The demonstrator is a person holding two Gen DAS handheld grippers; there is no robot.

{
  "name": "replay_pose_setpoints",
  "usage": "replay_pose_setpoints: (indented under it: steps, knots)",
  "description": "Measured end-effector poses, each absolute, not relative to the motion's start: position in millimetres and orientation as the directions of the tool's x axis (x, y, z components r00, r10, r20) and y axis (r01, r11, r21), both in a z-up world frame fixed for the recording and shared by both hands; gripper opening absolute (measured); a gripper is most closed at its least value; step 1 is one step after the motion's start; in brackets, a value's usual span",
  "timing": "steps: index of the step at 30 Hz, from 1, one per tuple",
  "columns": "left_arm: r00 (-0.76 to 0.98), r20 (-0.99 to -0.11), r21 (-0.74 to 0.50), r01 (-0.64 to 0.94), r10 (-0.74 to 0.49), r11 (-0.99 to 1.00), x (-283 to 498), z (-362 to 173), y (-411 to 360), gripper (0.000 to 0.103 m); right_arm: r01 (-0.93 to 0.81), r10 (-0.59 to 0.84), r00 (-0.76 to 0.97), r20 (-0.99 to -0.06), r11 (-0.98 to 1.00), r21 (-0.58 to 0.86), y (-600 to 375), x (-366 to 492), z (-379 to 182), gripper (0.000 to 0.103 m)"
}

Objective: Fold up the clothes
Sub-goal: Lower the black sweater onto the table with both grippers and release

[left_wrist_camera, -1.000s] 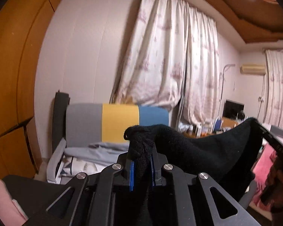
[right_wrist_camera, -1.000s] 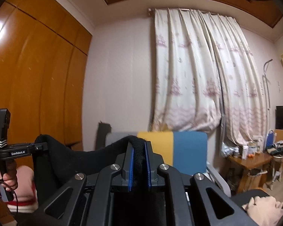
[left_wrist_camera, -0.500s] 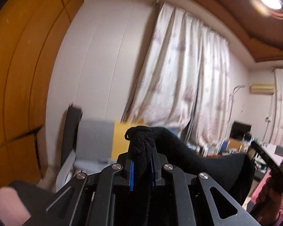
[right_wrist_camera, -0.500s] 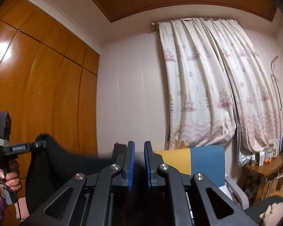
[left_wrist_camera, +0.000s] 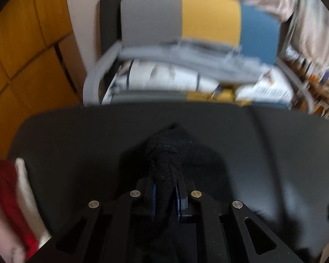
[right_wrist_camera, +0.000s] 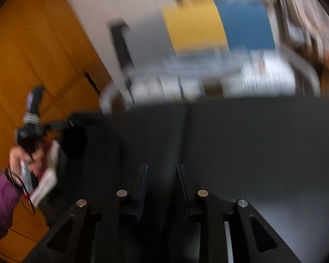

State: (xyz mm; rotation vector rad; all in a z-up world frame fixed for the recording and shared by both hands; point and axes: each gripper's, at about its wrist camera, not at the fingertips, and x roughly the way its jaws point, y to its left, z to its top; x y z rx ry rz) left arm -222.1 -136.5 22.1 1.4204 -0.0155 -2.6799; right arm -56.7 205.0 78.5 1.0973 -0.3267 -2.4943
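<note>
A black knit garment (left_wrist_camera: 166,153) is bunched between the blue pads of my left gripper (left_wrist_camera: 165,188), which is shut on it just above a black table (left_wrist_camera: 76,142). In the blurred right wrist view, my right gripper (right_wrist_camera: 161,175) is open, with only the dark table (right_wrist_camera: 252,142) showing between its fingers. At the left of that view a hand (right_wrist_camera: 17,155) in a purple sleeve holds the left gripper (right_wrist_camera: 70,122), with a dark clump of the garment (right_wrist_camera: 74,140) hanging at its tip. The rest of the garment is hidden below the fingers.
A chair (left_wrist_camera: 208,17) with a grey, yellow and blue back stands behind the table, piled with pale cloth and papers. Red and white folded clothes (left_wrist_camera: 6,197) lie at the table's left edge. Wooden closet doors (left_wrist_camera: 22,43) fill the left side.
Both views have swung down from the wall and curtains to the table. The right gripper let go of the black garment and opened. The left gripper keeps its hold.
</note>
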Motion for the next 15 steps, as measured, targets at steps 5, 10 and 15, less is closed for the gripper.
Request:
replay_pose_setpoints:
  steps: [5, 10, 15]
  knots:
    - [-0.525, -0.841, 0.094, 0.094, -0.13, -0.991, -218, -20, -147, 0.015, 0.26, -0.513, -0.405, -0.757, -0.858, 0.442, 192, -48, 0, 0.056]
    - [-0.531, -0.838, 0.094, 0.084, -0.125, -0.992, -208, -17, -147, 0.016, 0.349, -0.421, -0.32, -0.849, -0.885, 0.307, 160, -38, -18, 0.064]
    - [-0.525, -0.839, 0.13, 0.061, -0.142, -0.99, -193, -19, -133, 0.016, 0.444, -0.264, -0.398, -0.878, -0.893, 0.068, 125, -32, -21, 0.037]
